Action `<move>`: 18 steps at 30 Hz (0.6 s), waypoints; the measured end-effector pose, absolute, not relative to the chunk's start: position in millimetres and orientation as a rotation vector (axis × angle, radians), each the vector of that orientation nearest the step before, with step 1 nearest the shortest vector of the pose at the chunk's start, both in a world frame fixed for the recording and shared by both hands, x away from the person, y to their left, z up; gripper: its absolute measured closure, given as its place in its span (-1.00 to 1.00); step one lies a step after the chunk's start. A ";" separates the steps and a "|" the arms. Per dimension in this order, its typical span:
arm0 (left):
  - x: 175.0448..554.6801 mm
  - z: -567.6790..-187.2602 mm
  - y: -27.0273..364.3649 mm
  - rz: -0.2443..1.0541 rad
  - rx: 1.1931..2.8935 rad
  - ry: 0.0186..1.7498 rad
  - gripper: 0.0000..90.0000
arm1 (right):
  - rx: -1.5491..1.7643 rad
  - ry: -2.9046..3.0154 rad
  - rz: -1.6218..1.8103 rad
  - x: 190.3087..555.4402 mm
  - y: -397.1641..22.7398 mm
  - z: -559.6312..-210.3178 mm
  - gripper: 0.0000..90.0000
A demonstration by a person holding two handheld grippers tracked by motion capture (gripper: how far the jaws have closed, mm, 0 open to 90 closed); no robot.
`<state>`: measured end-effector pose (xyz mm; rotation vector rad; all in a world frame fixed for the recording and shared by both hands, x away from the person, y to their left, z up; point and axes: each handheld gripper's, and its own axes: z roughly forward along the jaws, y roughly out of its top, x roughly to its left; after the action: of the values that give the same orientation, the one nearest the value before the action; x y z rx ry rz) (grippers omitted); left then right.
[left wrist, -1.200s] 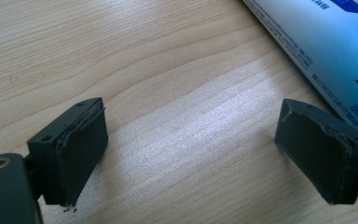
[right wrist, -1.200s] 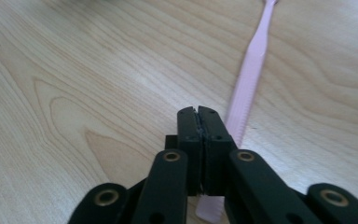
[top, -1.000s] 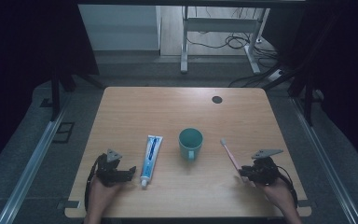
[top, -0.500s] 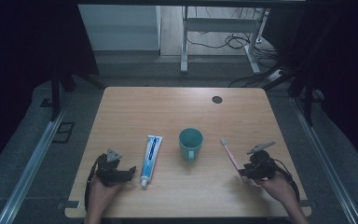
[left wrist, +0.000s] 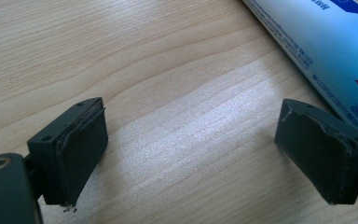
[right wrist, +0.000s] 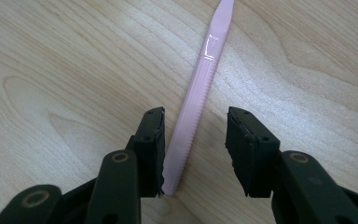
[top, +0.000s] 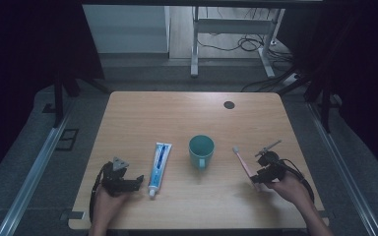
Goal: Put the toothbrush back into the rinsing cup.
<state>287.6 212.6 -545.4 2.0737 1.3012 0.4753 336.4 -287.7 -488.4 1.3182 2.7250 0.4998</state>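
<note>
A pink toothbrush (top: 243, 162) lies on the wooden table (top: 177, 113), right of a teal cup (top: 201, 150). My right gripper (top: 256, 178) is at its handle end. In the right gripper view the toothbrush handle (right wrist: 207, 60) runs between the jaws of the right gripper (right wrist: 196, 122), close beside the left pad with a gap to the right one. These jaws have just been opening and do not press on it. A blue-and-white toothpaste tube (top: 160, 161) lies left of the cup. My left gripper (top: 137, 181) rests beside its cap end. The left gripper (left wrist: 205, 149) is open wide over bare wood, with the toothpaste tube (left wrist: 335, 51) at the upper right.
A dark round grommet (top: 229, 104) sits near the table's far right corner. Beyond the far edge are desk legs (top: 194, 44) and cables on the floor. Metal rails run along the floor on both sides of the table.
My right hand and its gripper have shifted a little to the left and away from the near edge, along the toothbrush. The left gripper, tube and cup have stayed put.
</note>
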 end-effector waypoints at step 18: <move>287.7 -545.4 212.6 0.475 2.073 1.301 -0.79 | 1.367 2.805 0.303 362.5 -271.0 -485.1 0.27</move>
<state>287.7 212.6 -545.4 2.0733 1.3010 0.4745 362.5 -271.0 -485.1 1.3673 2.8050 0.3031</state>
